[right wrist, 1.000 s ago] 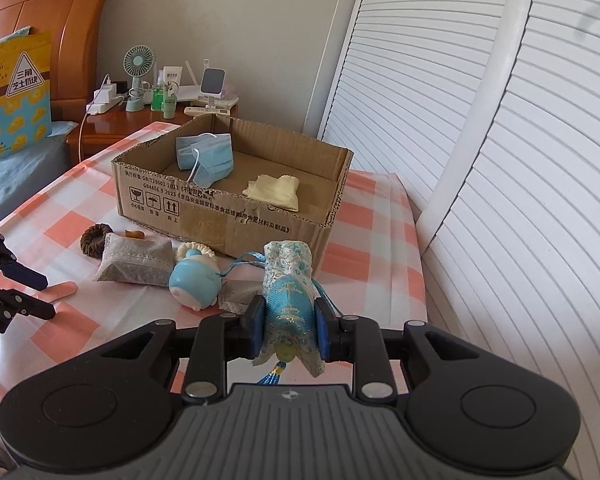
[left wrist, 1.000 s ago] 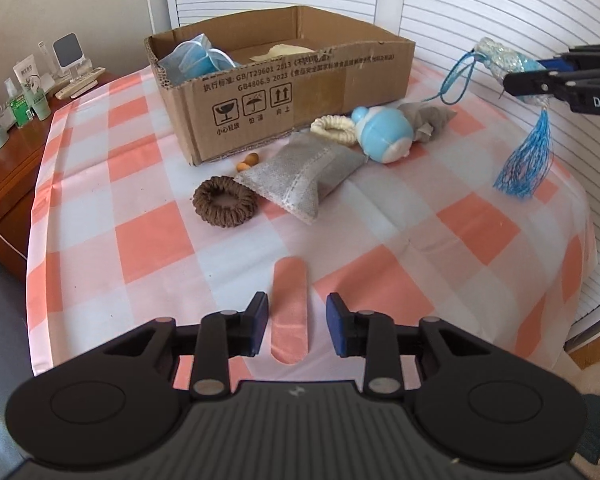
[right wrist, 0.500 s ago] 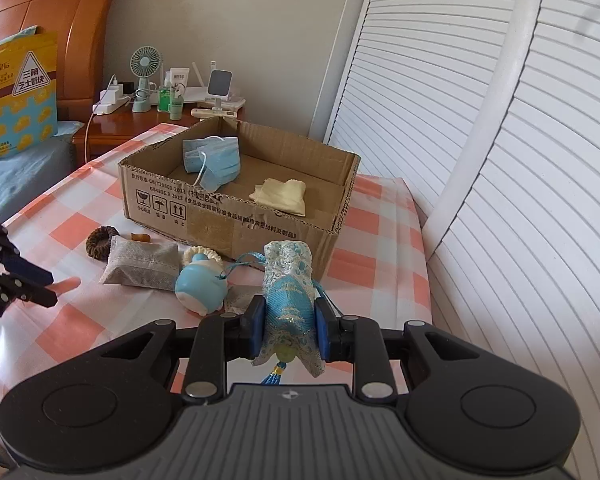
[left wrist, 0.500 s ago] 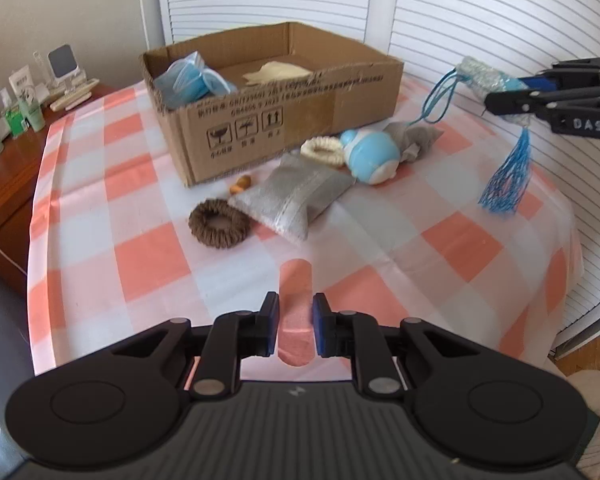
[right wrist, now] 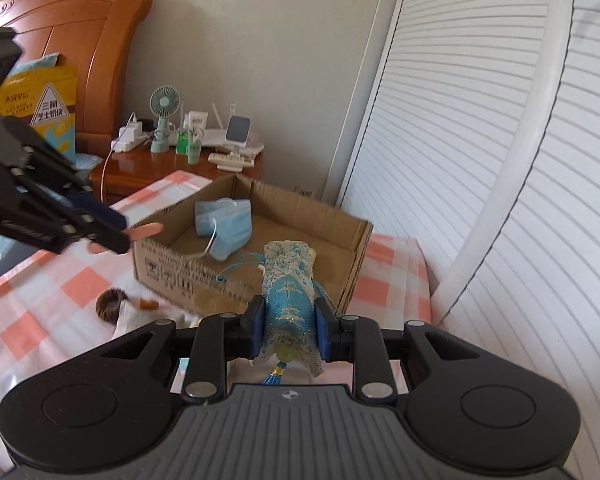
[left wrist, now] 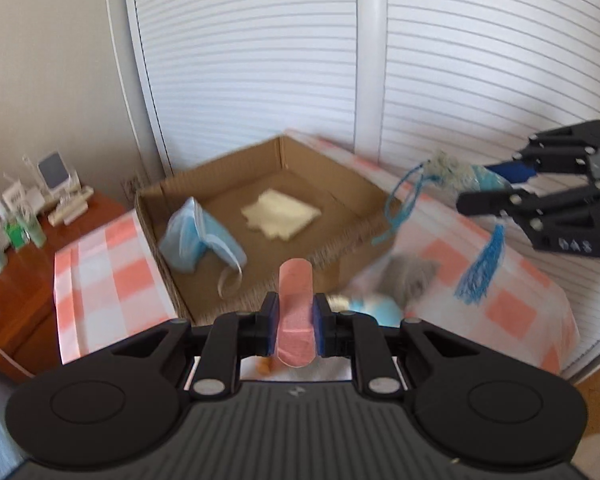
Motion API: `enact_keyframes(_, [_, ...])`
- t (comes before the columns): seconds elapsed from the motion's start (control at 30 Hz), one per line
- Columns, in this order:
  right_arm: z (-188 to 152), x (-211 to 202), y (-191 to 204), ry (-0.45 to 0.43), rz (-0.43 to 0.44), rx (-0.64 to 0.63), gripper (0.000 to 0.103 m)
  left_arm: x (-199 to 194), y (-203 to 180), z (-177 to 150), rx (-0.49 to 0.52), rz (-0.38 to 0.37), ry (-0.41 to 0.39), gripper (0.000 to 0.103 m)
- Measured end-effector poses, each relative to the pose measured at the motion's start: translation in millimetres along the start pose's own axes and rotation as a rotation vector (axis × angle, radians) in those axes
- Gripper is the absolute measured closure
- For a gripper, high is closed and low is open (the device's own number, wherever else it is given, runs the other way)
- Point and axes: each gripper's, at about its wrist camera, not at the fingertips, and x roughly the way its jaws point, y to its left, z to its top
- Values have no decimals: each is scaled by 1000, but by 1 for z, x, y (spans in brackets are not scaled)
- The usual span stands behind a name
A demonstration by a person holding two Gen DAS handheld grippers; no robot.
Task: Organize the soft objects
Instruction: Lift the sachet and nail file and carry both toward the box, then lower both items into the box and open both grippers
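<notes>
My left gripper point(left wrist: 294, 320) is shut on a pink adhesive bandage point(left wrist: 295, 312) and holds it in the air just before the near wall of the cardboard box point(left wrist: 352, 184). My right gripper point(right wrist: 289, 322) is shut on a blue embroidered sachet point(right wrist: 290, 296) with a tassel, raised near the box's point(right wrist: 356, 240) front corner. The box holds a blue face mask point(left wrist: 198, 236) and a cream cloth point(left wrist: 280, 216). From the left wrist view the right gripper point(left wrist: 496, 184) is at the right with the sachet point(left wrist: 452, 168); from the right wrist view the left gripper point(right wrist: 112, 232) is at the left.
On the checked tablecloth point(right wrist: 80, 284) in front of the box lie a brown scrunchie point(right wrist: 110, 304), a grey pouch point(left wrist: 412, 280) and a blue plush toy point(left wrist: 376, 304). A wooden nightstand point(right wrist: 140, 164) with a fan and small items stands behind. White slatted doors point(left wrist: 460, 60) line the right.
My left gripper closed on the pink bandage, lifted it off the table and moved toward the box. My right gripper rose and moved toward the box with the sachet.
</notes>
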Motion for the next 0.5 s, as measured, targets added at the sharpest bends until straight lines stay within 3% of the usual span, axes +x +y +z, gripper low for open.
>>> enact_keyframes(0.17, [22, 8, -11, -30, -11, -13, 74, 34, 11, 50, 13, 19, -21, 87])
enact_keyframes(0.27, [31, 14, -15, -41, -14, -23, 74, 59, 15, 70, 12, 38, -27, 79])
enact_keyframes(0.33, [36, 19, -18, -41, -17, -22, 74, 76, 20, 78, -11, 56, -35, 27])
enact_keyframes(0.4, [38, 24, -20, -37, -14, -14, 74, 91, 25, 80, -28, 54, -10, 11])
enact_keyframes(0.5, [41, 32, -23, -27, -12, -6, 73, 96, 29, 70, -40, 104, -29, 11])
